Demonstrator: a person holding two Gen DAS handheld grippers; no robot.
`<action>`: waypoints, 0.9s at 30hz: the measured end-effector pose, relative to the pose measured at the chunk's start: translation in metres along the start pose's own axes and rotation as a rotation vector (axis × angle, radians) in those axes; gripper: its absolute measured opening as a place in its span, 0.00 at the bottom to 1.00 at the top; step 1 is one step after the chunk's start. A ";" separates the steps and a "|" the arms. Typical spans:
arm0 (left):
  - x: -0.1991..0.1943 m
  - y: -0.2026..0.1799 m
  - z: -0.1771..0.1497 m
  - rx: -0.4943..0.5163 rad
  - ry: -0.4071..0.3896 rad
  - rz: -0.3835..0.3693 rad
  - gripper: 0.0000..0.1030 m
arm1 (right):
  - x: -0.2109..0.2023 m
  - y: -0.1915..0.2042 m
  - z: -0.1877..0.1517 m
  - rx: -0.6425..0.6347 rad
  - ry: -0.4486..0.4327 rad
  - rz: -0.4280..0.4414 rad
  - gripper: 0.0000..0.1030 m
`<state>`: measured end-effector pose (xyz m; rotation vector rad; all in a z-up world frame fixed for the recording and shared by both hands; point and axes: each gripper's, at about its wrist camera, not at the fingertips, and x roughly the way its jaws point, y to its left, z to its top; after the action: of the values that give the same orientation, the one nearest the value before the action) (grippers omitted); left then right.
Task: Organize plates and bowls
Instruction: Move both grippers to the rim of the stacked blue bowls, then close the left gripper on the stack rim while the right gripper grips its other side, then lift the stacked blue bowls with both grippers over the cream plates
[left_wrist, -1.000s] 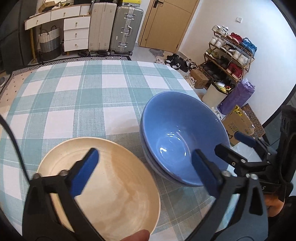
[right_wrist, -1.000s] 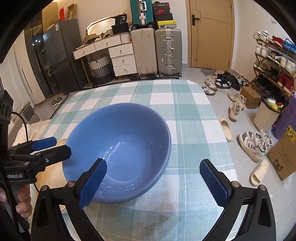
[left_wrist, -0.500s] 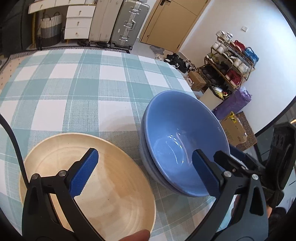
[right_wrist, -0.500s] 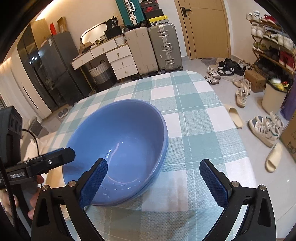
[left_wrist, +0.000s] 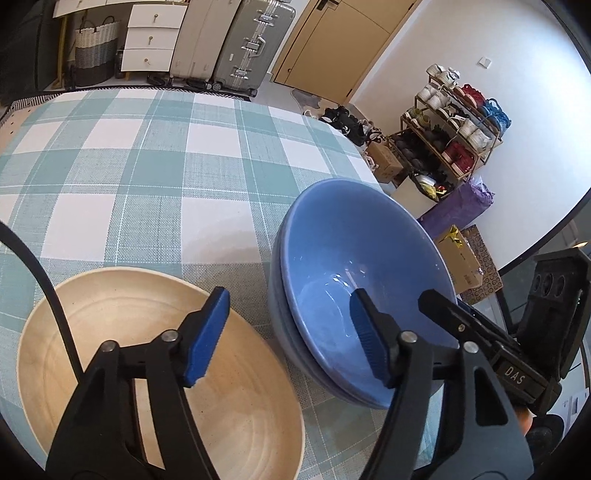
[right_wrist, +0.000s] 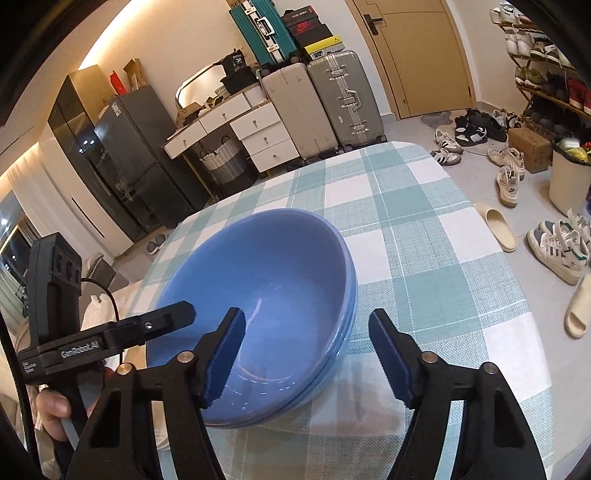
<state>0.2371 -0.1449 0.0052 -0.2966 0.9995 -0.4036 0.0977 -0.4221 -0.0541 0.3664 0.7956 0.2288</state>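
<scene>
Two stacked blue bowls (left_wrist: 354, 280) are seen on a table covered with a green and white checked cloth (left_wrist: 155, 162), near the edge of the table that faces the shoe rack (left_wrist: 454, 125). Just beside this stack, on its left in the left wrist view, a cream bowl (left_wrist: 122, 332) is placed on the same cloth; whether the two touch cannot be told. The left gripper (left_wrist: 291, 339) is held over the gap between the cream bowl and the blue stack: one blue pad is seen above the cream bowl, the other in front of the inside of the upper blue bowl. Its jaws have just been closing and are now half spread, and nothing is pinched between them. The right gripper (right_wrist: 306, 354) is held over the near rim of the blue stack, with one pad in front of the bowl's inside and the other in front of the cloth beside it. Its jaws have just been closing too and are half spread; the rim is seen between them, but it is not pressed by the pads. In the right wrist view, the left gripper is held by a hand (right_wrist: 55, 410) at the lower left.
</scene>
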 end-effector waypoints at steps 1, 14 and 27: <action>0.003 -0.001 0.001 0.000 0.005 -0.001 0.54 | 0.000 0.001 0.000 -0.007 0.000 -0.007 0.67; 0.017 -0.010 -0.003 0.043 0.035 0.043 0.28 | 0.000 0.002 -0.002 -0.042 -0.023 -0.039 0.44; 0.012 -0.012 -0.006 0.065 0.029 0.079 0.27 | -0.003 0.007 -0.002 -0.066 -0.032 -0.047 0.43</action>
<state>0.2357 -0.1616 -0.0017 -0.1925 1.0210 -0.3688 0.0933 -0.4162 -0.0505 0.2880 0.7626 0.2039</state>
